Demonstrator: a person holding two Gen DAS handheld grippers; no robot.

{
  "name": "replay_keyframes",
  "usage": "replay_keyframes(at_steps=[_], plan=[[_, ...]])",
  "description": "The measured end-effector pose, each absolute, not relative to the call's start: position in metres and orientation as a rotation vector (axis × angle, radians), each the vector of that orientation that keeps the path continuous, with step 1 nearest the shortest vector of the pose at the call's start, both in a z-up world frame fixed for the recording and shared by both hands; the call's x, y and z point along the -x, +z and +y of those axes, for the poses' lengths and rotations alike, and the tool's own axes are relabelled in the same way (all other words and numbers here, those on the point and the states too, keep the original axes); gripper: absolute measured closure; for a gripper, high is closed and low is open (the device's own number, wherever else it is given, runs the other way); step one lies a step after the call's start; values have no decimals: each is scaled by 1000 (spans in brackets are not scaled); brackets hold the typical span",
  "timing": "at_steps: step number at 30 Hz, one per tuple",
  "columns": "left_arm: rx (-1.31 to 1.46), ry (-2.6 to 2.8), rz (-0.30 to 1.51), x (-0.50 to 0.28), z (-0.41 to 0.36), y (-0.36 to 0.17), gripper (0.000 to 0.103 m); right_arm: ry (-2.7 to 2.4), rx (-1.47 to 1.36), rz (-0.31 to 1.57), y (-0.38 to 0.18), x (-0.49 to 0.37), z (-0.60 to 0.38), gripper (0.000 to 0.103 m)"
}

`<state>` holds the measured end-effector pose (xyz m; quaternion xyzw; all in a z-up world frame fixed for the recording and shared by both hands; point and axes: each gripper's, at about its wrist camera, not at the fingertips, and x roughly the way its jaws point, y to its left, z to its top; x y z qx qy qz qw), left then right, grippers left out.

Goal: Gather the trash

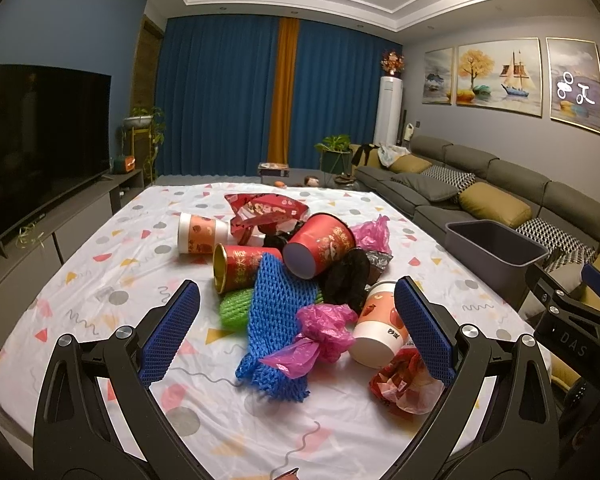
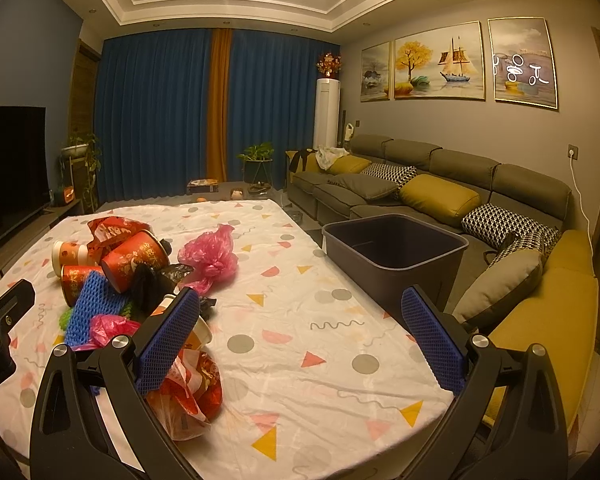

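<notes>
A heap of trash lies on the patterned tablecloth (image 1: 100,280): a blue foam net (image 1: 278,312), a knotted pink plastic bag (image 1: 324,334), a tipped red bucket cup (image 1: 318,250), a red can (image 1: 236,268), a paper cup (image 1: 378,330), a crumpled red-and-white wrapper (image 1: 404,384). My left gripper (image 1: 298,332) is open, its fingers standing either side of the heap's near end, holding nothing. My right gripper (image 2: 300,336) is open over bare cloth (image 2: 320,360), right of the heap, with the wrapper (image 2: 192,392) by its left finger. A dark grey bin (image 2: 396,260) stands beyond the table's right edge.
A grey sofa (image 2: 420,176) with yellow and patterned cushions runs along the right wall behind the bin. A television (image 1: 40,132) on a low cabinet stands at the left. Blue curtains (image 1: 220,100) close off the far end. Another pink bag (image 2: 212,256) lies mid-table.
</notes>
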<state>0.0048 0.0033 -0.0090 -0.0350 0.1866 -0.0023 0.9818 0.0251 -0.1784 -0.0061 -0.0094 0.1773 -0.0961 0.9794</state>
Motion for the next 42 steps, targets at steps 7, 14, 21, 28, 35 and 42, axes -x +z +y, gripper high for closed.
replay_keyframes(at_steps=[7,14,21,28,35,42], plan=[[71,-3,376,-5,3,-10,7,-194,15,353,-8,-24,-180,5],[73,-4,375,-5,3,-12,7,-196,6,351,-9,-24,-180,5],[76,-4,374,-5,3,-13,7,-195,3,350,-9,-23,-181,5],[77,-5,374,-5,2,-12,7,-194,3,345,-9,-23,-181,5],[87,-12,377,-5,-1,-12,7,-187,1,342,-10,-23,-180,5],[87,-11,376,-6,0,-12,7,-183,0,338,-12,-23,-179,5]])
